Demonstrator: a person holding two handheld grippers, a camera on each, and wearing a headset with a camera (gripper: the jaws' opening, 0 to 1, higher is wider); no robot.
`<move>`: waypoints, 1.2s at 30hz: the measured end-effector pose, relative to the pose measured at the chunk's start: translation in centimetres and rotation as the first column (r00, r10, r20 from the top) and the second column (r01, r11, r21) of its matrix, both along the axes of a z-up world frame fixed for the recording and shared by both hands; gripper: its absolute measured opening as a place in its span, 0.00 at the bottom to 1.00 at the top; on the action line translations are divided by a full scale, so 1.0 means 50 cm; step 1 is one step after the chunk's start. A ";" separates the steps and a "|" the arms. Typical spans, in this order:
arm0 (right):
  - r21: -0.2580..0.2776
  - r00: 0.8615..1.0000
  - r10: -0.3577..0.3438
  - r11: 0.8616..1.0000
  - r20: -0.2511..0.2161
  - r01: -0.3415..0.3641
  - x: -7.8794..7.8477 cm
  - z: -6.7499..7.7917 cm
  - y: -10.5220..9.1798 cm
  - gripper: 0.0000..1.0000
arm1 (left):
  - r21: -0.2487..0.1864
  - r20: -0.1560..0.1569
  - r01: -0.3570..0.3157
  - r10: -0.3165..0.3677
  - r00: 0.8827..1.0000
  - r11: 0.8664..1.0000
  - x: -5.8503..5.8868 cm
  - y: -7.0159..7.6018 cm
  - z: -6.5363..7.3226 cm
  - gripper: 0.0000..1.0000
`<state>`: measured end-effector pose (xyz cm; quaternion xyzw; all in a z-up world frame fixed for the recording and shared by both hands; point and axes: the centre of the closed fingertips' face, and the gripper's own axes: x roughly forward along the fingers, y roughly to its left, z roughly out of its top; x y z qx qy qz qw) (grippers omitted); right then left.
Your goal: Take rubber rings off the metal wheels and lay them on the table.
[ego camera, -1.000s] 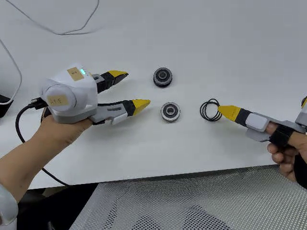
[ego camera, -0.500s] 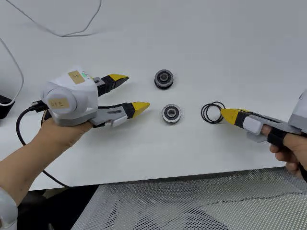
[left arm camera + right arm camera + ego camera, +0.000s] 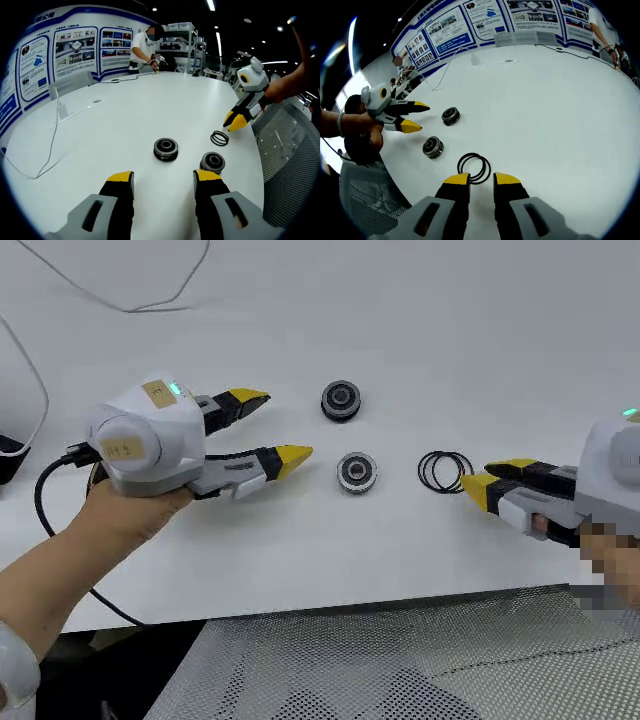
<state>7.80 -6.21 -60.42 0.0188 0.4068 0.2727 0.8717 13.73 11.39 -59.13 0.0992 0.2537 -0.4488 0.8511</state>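
White table (image 3: 400,340) across the whole bench, and at the far end of the room a wall of blue-framed posters (image 3: 75,45). A thin grey cable (image 3: 130,308) loops over the far left of the tabletop.

Over on the left, the left gripper (image 3: 278,424) hangs just above the table with its yellow-tipped jaws spread wide and nothing between them, pointing right toward the middle. A black cord (image 3: 40,510) trails from its back, off the near edge.

Centre stage, two metal wheels lie flat on the table, apart from each other. The far wheel (image 3: 341,399) sits ahead of the left gripper's far jaw. The near wheel (image 3: 356,471) sits just right of the near jaw's tip; in the left gripper view it lies just beyond that jaw. Both show dark rims around shiny hubs, and at this size it is hard to say whether either has a band around it.

To the right of the near wheel, the rubber rings (image 3: 445,470) lie flat on the table, thin black hoops overlapping. The right gripper (image 3: 492,477) comes in from the right, pointing left, its jaws parted by a narrow gap and holding nothing. The rings lie just ahead of its tips.

Along the near edge, grey perforated mesh (image 3: 400,660).
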 end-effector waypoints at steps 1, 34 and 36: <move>0.003 1.000 -0.002 1.000 0.005 0.002 0.002 0.003 0.001 0.19 | -0.001 0.000 0.002 -0.002 1.000 1.000 0.000 -0.001 0.001 0.48; 0.453 0.988 -0.122 0.878 -0.100 0.154 0.155 0.032 0.176 0.12 | -0.022 0.046 0.060 -0.059 0.997 0.998 0.052 -0.100 0.016 0.24; 0.461 0.986 -0.127 0.873 -0.106 0.162 0.158 0.032 0.177 0.12 | -0.018 0.046 0.065 -0.064 0.997 0.998 0.055 -0.104 0.013 0.22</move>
